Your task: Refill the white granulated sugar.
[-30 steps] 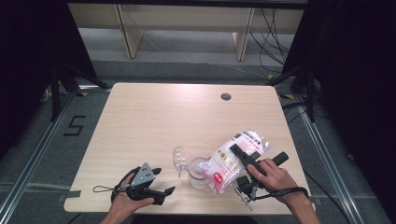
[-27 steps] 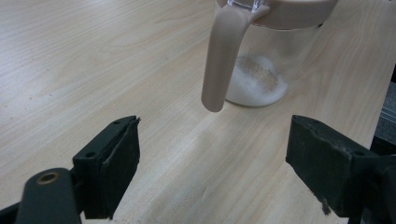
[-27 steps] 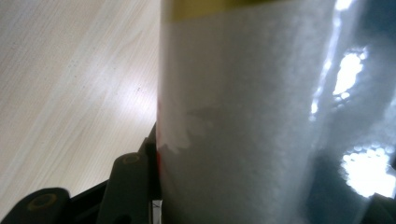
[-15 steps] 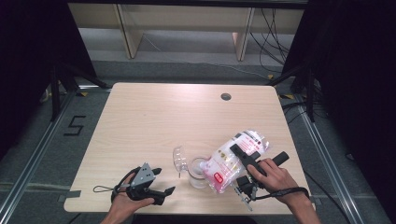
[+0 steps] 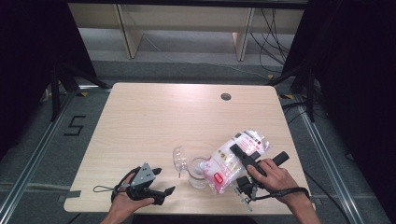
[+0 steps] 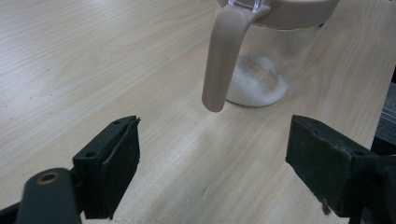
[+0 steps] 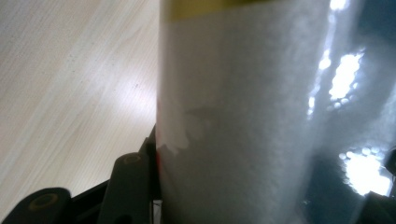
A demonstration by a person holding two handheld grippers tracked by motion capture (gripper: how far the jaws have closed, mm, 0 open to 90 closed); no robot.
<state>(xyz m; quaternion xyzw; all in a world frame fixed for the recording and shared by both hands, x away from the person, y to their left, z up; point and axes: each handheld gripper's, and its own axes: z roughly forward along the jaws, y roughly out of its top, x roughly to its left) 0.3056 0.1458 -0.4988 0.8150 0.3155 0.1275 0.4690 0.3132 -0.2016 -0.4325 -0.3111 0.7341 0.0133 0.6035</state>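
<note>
Bag (image 5: 233, 158) of white grains, clamped in right gripper (image 5: 243, 161) fingers, tilts mouth-down toward jar (image 5: 198, 171); left gripper (image 5: 156, 182) rests released nearby.

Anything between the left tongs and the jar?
Nothing: bare table runs from the open left tongs to the jar, as the left gripper view shows; the jar's handle hangs nearest.

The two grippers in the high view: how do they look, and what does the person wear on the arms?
Both grippers are black. The left gripper carries a grey three-cornered plate on top, and a thin black cable loops from it. Its jaws are flat black blocks with chipped edges. The right gripper has a long black handle, and a black cord lies around the wrist. The forearms are bare; no sleeves are visible.
</note>
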